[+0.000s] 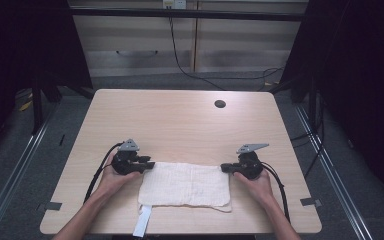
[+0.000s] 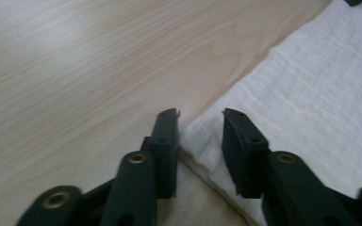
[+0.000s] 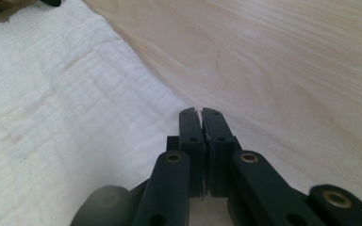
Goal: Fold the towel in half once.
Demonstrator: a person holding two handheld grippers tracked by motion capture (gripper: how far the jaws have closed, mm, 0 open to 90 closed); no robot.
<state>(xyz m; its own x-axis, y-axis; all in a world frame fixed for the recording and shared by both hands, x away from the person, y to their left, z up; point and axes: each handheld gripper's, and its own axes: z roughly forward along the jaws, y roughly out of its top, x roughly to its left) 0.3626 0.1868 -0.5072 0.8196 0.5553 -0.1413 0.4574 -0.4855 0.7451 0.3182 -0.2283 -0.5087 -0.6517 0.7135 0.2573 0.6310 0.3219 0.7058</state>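
Note:
A white folded cloth (image 1: 187,185) lies flat on the wooden table (image 1: 180,125) near its front edge. My left gripper (image 1: 150,164) is at the cloth's far left corner. In the left gripper view its jaws (image 2: 200,115) stand open, with the corner of the cloth (image 2: 311,84) lying between them and neither pad pressing on it. My right gripper (image 1: 224,168) is at the far right corner. In the right gripper view its jaws (image 3: 200,112) are shut together right at the edge of the cloth (image 3: 52,117), and they seem to pinch its corner.
A white strip (image 1: 143,220) hangs from the cloth's front left over the table's front edge. A round cable hole (image 1: 220,104) sits at the far right of the table. Bare wood stretches beyond the cloth. Cabinets (image 1: 190,40) stand behind the table.

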